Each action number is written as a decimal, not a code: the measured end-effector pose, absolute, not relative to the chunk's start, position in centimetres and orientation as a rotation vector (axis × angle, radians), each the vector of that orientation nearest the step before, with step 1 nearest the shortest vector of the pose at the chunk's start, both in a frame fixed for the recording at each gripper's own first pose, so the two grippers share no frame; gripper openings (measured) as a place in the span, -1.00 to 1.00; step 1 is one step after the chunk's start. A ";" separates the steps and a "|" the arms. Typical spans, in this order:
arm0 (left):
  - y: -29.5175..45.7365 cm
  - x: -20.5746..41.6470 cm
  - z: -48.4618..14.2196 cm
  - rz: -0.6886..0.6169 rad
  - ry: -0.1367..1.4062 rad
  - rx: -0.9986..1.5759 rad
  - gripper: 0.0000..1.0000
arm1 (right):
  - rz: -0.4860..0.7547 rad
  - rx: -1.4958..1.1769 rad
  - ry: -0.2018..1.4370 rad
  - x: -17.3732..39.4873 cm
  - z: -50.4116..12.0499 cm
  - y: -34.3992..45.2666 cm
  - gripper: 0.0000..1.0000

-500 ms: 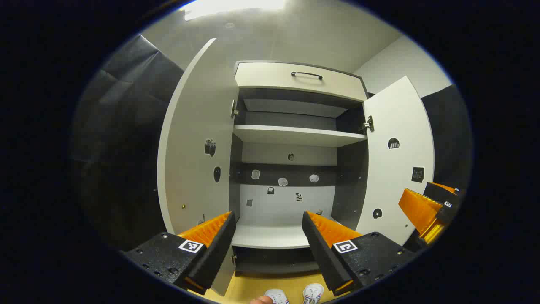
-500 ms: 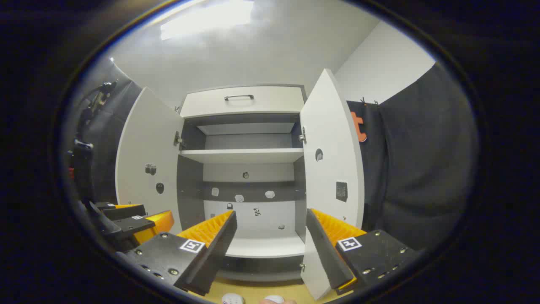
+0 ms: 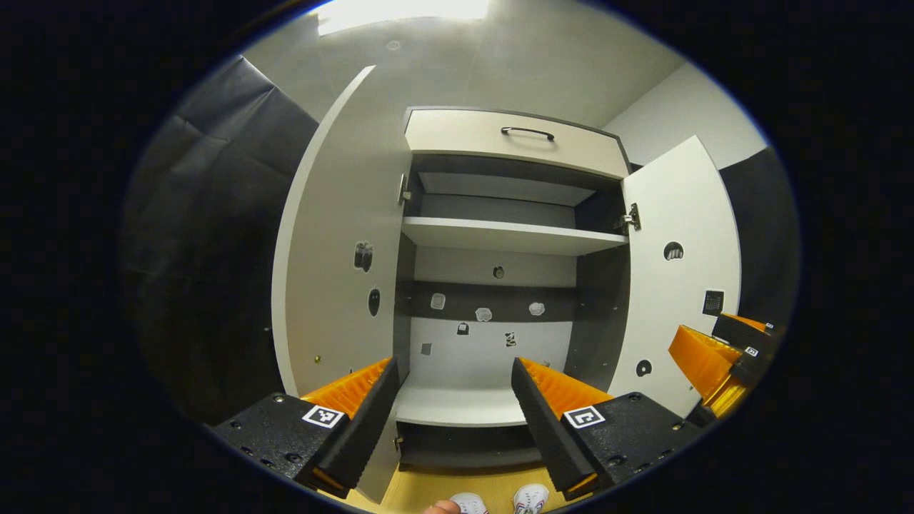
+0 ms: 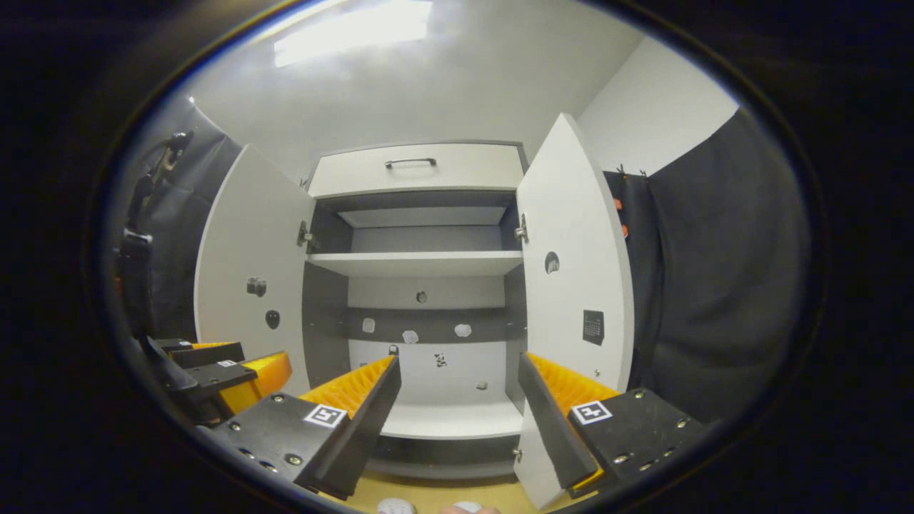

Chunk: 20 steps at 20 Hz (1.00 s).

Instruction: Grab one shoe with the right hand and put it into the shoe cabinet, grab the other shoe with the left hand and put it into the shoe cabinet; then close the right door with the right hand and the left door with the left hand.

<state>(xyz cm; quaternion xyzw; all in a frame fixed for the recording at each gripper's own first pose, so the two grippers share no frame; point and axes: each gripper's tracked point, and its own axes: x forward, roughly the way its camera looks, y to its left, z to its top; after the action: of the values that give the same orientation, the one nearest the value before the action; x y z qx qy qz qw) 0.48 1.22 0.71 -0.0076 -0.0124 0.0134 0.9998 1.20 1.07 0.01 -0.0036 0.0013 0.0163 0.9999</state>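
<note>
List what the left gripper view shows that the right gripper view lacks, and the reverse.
Left gripper view: the right gripper at its right edge, before the right door. Right gripper view: the left gripper low on the left, and dark gear above it. Both: the open cabinet, its drawer, bare shelves, two shoes on the floor.

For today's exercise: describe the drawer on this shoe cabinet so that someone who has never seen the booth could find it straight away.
Start at the shoe cabinet with both its white doors swung open. Look above the open shelves to the very top: the drawer spans the full width there. It is the only closed front, and the only part with a dark curved handle.
</note>
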 end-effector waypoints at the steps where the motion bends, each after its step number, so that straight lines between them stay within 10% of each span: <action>1: 1.3 0.5 0.6 0.030 -0.023 -0.015 0.92 | 0.037 -0.007 0.009 1.3 -0.2 1.2 0.94; 9: 2.8 0.2 -0.6 0.057 0.009 -0.007 0.92 | 0.070 -0.019 0.110 2.3 -4.4 2.4 0.94; 20: 6.5 -0.9 -1.3 0.128 0.028 0.024 0.92 | 0.118 -0.044 0.601 0.3 -27.0 3.6 0.59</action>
<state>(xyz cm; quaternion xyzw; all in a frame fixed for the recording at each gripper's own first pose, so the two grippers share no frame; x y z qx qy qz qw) -0.94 6.46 -1.31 0.0118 0.0138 0.0639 0.9978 0.32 3.62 -27.05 -0.0217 0.2958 0.0582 0.9532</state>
